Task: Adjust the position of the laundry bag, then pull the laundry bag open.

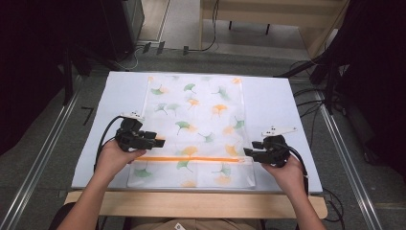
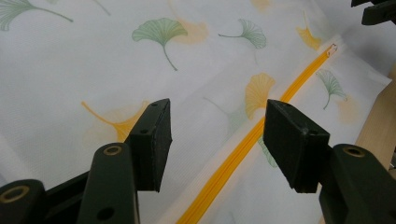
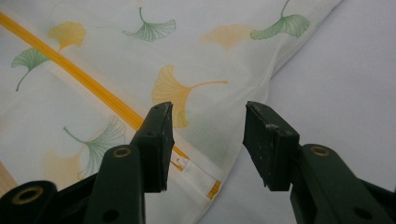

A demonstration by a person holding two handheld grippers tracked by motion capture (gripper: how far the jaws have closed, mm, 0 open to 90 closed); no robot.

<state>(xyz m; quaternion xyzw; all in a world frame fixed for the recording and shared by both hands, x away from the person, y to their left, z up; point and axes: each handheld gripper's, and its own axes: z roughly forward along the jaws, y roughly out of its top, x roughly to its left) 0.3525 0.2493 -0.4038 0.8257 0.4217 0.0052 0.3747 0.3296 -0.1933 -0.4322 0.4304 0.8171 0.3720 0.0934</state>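
A white mesh bag (image 1: 196,124) printed with green and orange ginkgo leaves lies flat on the table. An orange zipper (image 1: 191,159) runs across it near the front. My left gripper (image 1: 160,140) hovers at the bag's left edge, just above the zipper line. Its jaws are open in the left gripper view (image 2: 217,135), with the zipper (image 2: 247,144) passing under them untouched. My right gripper (image 1: 249,151) sits at the zipper's right end. It is open (image 3: 208,135) over the bag's corner, with the white zipper pull (image 3: 182,163) just below its left jaw.
The bag rests on a white table cover (image 1: 273,100) with a wooden front edge (image 1: 191,203). Metal rails (image 1: 43,158) run along both sides on the floor. Cables (image 1: 306,96) and dark equipment stand beyond the far and right edges.
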